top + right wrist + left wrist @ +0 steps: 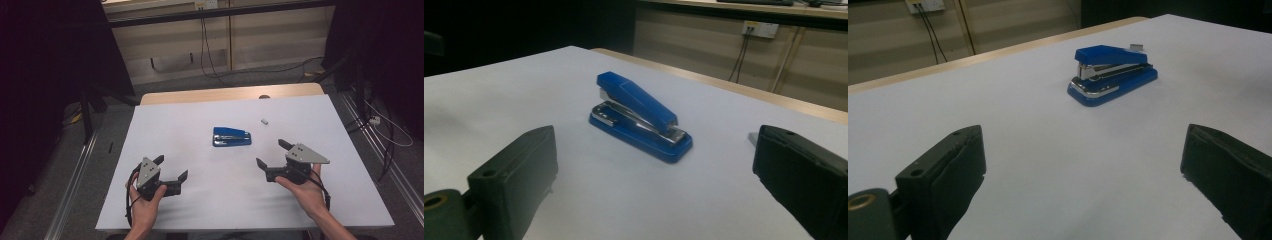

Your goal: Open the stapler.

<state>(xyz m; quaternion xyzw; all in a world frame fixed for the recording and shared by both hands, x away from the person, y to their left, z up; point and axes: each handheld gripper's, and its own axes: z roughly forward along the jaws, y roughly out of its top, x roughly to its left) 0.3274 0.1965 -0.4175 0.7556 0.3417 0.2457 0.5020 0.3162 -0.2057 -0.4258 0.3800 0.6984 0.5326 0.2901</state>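
Note:
A blue stapler [231,136] lies on the white table [200,210] near its middle, closed, with chrome metal between its top and base. My left gripper [171,168] is held near the front left, open and empty, its jaws pointing toward the stapler [1112,74]. My right gripper [273,154] sits at the front right, also open with nothing between its jaws, and faces the stapler [640,115] from the other side. Both grippers are a hand's width or more from it.
A small grey-white block [265,120] lies on the table beyond the stapler to the right. A wooden strip [230,93] edges the far side of the table. Cables [385,130] run over the floor at right and behind the table.

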